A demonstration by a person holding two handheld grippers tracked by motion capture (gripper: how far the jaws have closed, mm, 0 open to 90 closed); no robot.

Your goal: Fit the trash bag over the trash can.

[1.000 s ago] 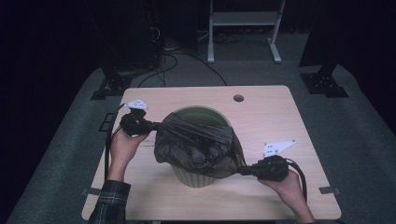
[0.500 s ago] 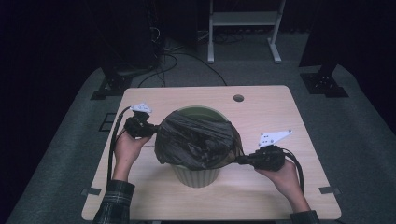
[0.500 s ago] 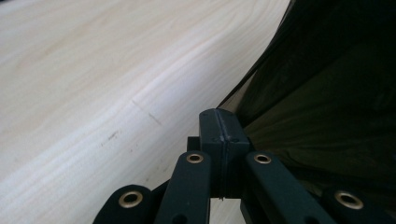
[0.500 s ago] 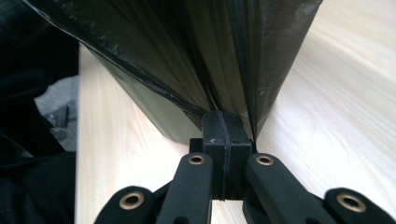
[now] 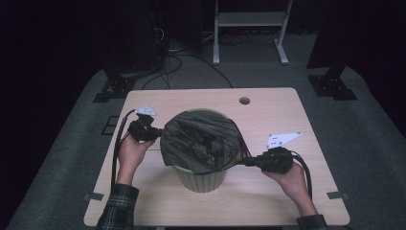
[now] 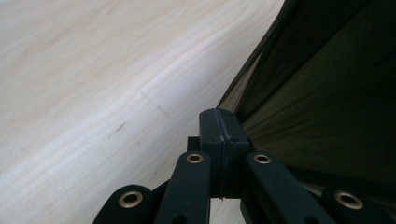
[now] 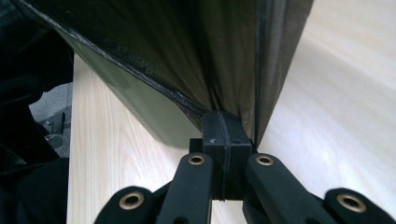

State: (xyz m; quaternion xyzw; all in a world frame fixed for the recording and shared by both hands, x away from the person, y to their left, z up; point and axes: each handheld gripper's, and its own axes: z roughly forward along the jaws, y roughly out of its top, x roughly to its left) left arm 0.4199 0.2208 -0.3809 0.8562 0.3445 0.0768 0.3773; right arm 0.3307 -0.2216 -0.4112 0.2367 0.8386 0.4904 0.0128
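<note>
A pale green bin (image 5: pixel 201 178) stands upright in the middle of the table. A dark plastic bag (image 5: pixel 203 141) is stretched across its mouth. My left gripper (image 5: pixel 160 132) is shut on the bag's left edge, just left of the bin. My right gripper (image 5: pixel 244 162) is shut on the bag's right edge, low beside the bin. In the left gripper view the jaws meet at the left gripper's tip (image 6: pixel 223 122) with the bag film (image 6: pixel 327 93) pulled taut from them. The right gripper view has the right gripper (image 7: pixel 223 123) pinching gathered bag folds (image 7: pixel 196 56).
The light wooden table (image 5: pixel 268 110) has a round cable hole (image 5: pixel 244 100) at the back. Bare tabletop lies around the bin. Cables and a stand's legs (image 5: pixel 249 28) sit on the dark floor behind. Tape marks sit near the table's front corners.
Both grippers have pulled the bag's edges outward and the bag now spans the bin's mouth. The left gripper rose slightly; the right one moved right.
</note>
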